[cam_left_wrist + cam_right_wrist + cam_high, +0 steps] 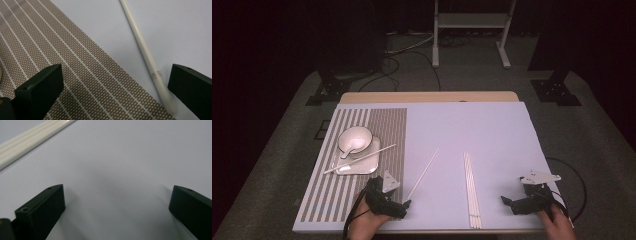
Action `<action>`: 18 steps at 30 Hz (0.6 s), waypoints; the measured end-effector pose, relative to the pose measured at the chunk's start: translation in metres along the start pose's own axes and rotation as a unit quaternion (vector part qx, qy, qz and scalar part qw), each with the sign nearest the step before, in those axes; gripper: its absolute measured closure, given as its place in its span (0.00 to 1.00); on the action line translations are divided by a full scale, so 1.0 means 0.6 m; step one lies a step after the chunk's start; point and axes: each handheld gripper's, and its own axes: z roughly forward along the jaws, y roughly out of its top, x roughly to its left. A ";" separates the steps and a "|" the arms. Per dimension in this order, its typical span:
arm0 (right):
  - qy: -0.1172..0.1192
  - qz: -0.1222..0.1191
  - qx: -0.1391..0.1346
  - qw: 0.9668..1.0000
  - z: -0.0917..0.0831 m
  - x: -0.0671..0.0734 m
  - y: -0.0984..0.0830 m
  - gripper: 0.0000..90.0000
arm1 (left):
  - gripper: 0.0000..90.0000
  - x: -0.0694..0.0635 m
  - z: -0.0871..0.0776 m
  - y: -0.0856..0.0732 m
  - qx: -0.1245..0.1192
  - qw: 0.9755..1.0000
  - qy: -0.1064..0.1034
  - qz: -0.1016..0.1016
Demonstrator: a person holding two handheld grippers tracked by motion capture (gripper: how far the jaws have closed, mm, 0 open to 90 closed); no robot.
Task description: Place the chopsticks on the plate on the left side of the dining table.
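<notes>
The left gripper (pixel 113 92) is hovering with jaws spread wide, straddling the near end of a single chopstick (pixel 146 53). The chopstick is lying slim, round, glossy and ivory-white on the smooth pale table (pixel 492 130), touching the edge of a brown woven placemat (pixel 75 75) with thin white stripes. The right gripper (pixel 117 210) is likewise gaping over bare table, beside bundled chopsticks (pixel 30 138).
</notes>
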 end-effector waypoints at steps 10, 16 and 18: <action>0.000 0.000 0.000 1.000 0.000 0.000 0.000 0.00 | 0.00 0.029 -0.008 -0.010 0.003 1.000 0.020 -0.017; 0.000 0.000 0.000 1.000 0.000 0.000 0.000 0.00 | 0.00 0.048 -0.015 -0.017 0.002 0.999 0.033 -0.029; 0.000 0.000 0.000 1.000 0.000 0.000 0.000 0.00 | 0.00 0.053 -0.017 -0.020 0.003 0.999 0.035 -0.033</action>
